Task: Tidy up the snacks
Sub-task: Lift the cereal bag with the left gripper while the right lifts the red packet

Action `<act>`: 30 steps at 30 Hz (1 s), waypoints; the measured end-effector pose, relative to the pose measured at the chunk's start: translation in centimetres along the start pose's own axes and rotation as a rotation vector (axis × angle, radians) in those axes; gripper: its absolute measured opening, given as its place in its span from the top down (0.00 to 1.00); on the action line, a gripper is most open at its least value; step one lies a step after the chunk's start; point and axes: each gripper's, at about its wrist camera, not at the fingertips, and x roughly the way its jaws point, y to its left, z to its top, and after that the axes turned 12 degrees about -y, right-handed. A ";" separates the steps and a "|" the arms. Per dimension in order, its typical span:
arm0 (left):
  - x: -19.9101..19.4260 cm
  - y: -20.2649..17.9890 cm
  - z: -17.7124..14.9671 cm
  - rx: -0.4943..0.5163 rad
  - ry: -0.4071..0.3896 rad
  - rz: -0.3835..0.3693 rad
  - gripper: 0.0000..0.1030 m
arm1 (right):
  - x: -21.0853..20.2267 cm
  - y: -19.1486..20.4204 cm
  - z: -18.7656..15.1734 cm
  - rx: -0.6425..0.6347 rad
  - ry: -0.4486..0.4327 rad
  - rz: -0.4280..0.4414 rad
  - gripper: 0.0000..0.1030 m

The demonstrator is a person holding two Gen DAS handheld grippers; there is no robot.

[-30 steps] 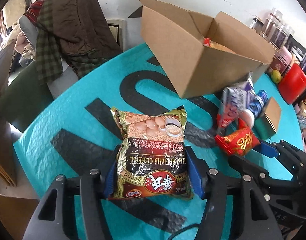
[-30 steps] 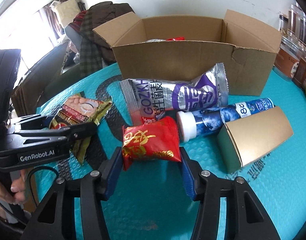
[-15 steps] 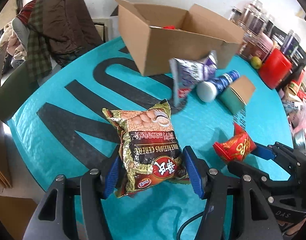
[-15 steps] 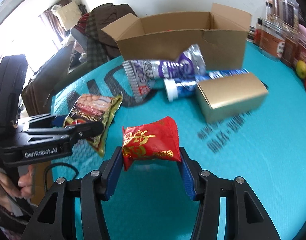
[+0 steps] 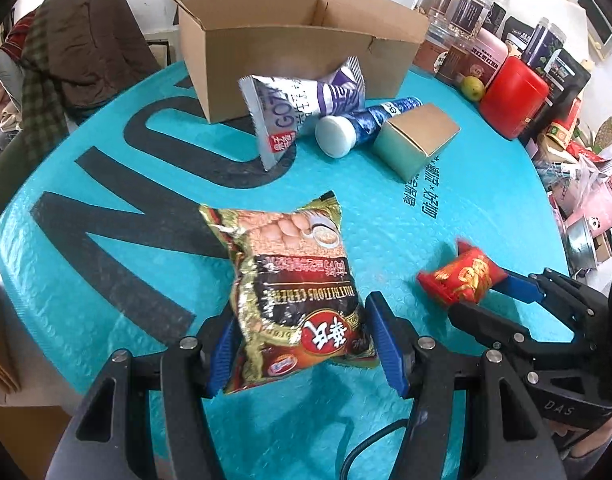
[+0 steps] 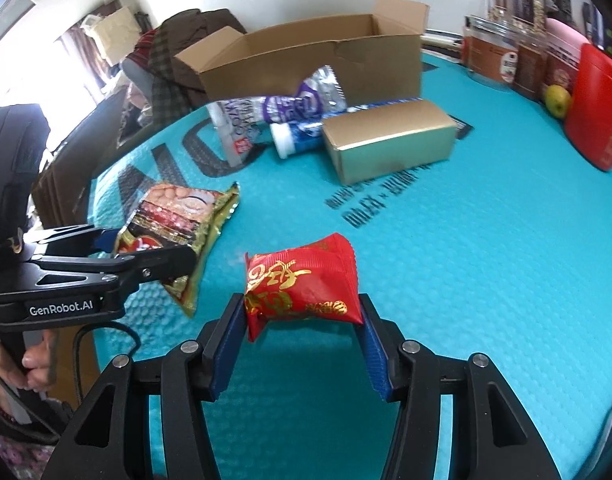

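My left gripper is shut on a gold and brown cereal bag and holds it above the teal table. My right gripper is shut on a small red snack packet, also lifted. The red packet and the right gripper show at the right of the left wrist view. The cereal bag and the left gripper show at the left of the right wrist view. An open cardboard box stands at the table's far side.
In front of the box lie a silver and purple snack bag, a blue tube with a white cap and a gold carton. Jars, a red canister and a green fruit stand at the far right. Clothes are piled at the far left.
Both grippers have pulled back from the box and risen with their packets. The box and the snacks in front of it now look farther off.
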 end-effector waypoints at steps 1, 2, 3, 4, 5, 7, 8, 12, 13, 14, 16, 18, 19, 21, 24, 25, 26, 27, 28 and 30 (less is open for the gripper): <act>0.1 -0.1 0.0 0.005 -0.006 0.005 0.42 | 0.0 -0.2 -0.1 0.002 0.000 -0.007 0.45; 0.2 -0.3 0.0 0.021 -0.007 0.021 0.41 | 0.1 -0.3 -0.1 0.002 0.003 -0.017 0.44; 0.4 -0.6 0.1 0.036 -0.003 0.034 0.39 | 0.1 -0.3 -0.2 -0.002 0.005 -0.021 0.40; 0.5 -0.9 0.1 0.052 -0.002 0.049 0.38 | 0.1 -0.5 -0.3 -0.006 0.004 -0.026 0.38; 0.7 -1.2 0.1 0.073 0.000 0.071 0.36 | 0.1 -0.6 -0.3 -0.013 0.002 -0.037 0.33; 1.1 -1.8 0.0 0.111 -0.001 0.114 0.31 | 0.1 -0.5 -0.2 -0.034 -0.003 -0.060 0.29; 1.3 -2.0 0.0 0.125 -0.005 0.134 0.24 | 0.2 -0.4 -0.2 -0.042 -0.004 -0.069 0.25; 1.5 -1.4 0.0 0.081 -0.034 0.144 0.17 | 0.4 -0.6 -0.2 -0.064 -0.009 -0.087 0.21; 1.5 -1.1 0.0 0.074 -0.045 0.147 0.17 | 0.4 -0.6 -0.2 -0.063 -0.011 -0.082 0.21; 1.6 -1.2 0.0 0.072 -0.055 0.151 0.18 | 0.4 -0.6 -0.3 -0.062 -0.012 -0.079 0.21; 1.4 -1.1 -0.1 0.076 -0.073 0.161 0.27 | 0.6 -0.5 -0.3 -0.068 -0.009 -0.080 0.21; 0.9 -0.9 -0.2 0.079 -0.087 0.160 0.40 | 0.8 -0.5 -0.5 -0.074 -0.007 -0.082 0.25; 0.9 -0.7 -0.1 0.067 -0.083 0.152 0.40 | 0.7 -0.4 -0.5 -0.078 -0.015 -0.085 0.28; 0.9 -0.5 0.1 0.047 -0.084 0.150 0.45 | 0.6 -0.4 -0.4 -0.081 -0.022 -0.088 0.39; 0.8 0.1 0.4 0.010 -0.081 0.117 0.47 | 0.5 -0.6 -0.4 -0.072 -0.029 -0.091 0.47; 0.7 0.2 0.4 -0.001 -0.079 0.109 0.47 | 0.5 -0.6 -0.4 -0.069 -0.030 -0.089 0.47; 0.6 0.2 0.4 -0.009 -0.078 0.100 0.48 | 0.4 -0.6 -0.4 -0.067 -0.032 -0.086 0.47; 0.6 0.2 0.4 -0.015 -0.076 0.091 0.48 | 0.2 -0.6 -0.4 -0.062 -0.037 -0.084 0.48; 0.5 0.3 0.3 -0.020 -0.074 0.082 0.49 | -0.1 -0.6 -0.4 -0.059 -0.044 -0.081 0.48; 0.3 0.1 0.0 -0.024 -0.072 0.066 0.49 | -0.5 -0.6 -0.4 -0.055 -0.055 -0.077 0.48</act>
